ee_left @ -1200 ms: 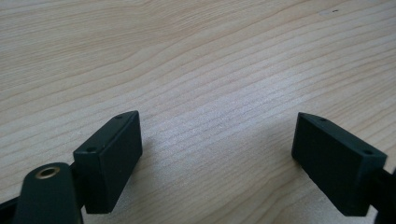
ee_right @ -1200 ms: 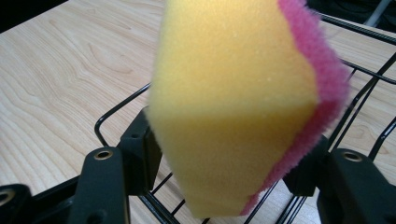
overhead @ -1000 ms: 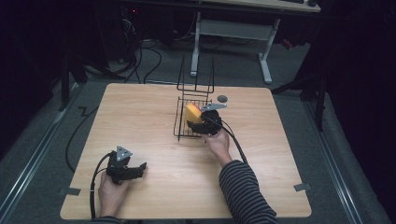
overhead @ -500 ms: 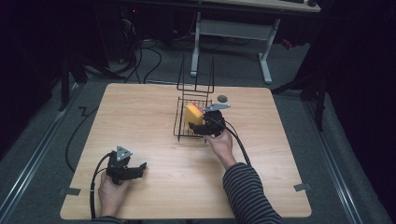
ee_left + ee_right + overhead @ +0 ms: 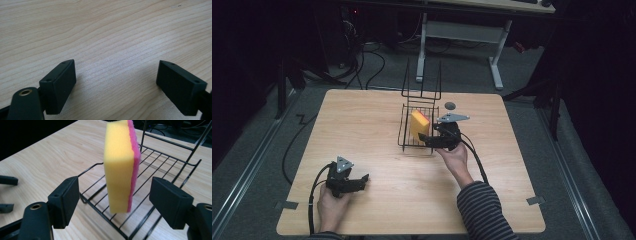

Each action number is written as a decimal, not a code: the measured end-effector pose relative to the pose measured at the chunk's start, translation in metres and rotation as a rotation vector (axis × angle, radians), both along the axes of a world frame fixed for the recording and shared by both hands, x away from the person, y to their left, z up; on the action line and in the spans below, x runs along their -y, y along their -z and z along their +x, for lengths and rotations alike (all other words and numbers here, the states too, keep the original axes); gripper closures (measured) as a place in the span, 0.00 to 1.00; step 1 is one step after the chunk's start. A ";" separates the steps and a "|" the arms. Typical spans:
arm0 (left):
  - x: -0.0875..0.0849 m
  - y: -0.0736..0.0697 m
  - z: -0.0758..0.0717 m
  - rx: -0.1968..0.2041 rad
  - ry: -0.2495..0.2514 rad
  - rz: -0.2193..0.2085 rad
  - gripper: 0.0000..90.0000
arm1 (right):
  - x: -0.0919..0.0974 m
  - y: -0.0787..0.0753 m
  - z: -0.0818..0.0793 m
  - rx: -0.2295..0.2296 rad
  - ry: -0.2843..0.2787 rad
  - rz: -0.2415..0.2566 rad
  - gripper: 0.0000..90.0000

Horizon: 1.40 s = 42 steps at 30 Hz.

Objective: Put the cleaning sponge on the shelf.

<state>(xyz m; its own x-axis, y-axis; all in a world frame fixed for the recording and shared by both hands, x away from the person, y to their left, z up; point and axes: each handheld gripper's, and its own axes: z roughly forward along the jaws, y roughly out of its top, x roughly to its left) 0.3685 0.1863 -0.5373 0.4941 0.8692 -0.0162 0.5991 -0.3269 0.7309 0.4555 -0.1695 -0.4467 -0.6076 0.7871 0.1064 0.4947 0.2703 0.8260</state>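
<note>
A yellow sponge [image 5: 418, 125] with a pink face stands upright on edge in a black wire rack [image 5: 404, 131] near the table's middle. In the right gripper view the sponge [image 5: 118, 170] rises from the rack's floor [image 5: 160, 153]. It sits just ahead of the gap in my right gripper [image 5: 115, 200]. That gripper's jaws have just been opening and both pads are clear of the sponge. From above, the right gripper [image 5: 427, 139] sits at the rack's front right corner. My left gripper [image 5: 362, 180] rests open on the bare wood at the front left, with nothing between its jaws [image 5: 116, 82].
A small dark round object [image 5: 450, 105] lies on the table behind the right hand. Tall wire prongs [image 5: 422, 80] rise at the rack's far end. Beyond the table stand a desk frame [image 5: 494, 55] and floor cables.
My right gripper's jaws have spread off the sponge and the hand has drawn back a little from the rack. The sponge stays upright in the rack. My left gripper has not moved.
</note>
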 end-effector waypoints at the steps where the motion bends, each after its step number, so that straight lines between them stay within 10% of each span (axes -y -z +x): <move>1: 0.000 0.000 0.000 0.000 0.000 0.000 0.19 | 0.002 -0.001 -0.002 0.001 0.000 0.000 0.27; 42: 0.000 0.000 0.000 0.001 -0.002 0.000 0.19 | 0.086 -0.021 -0.088 0.116 0.047 0.128 0.33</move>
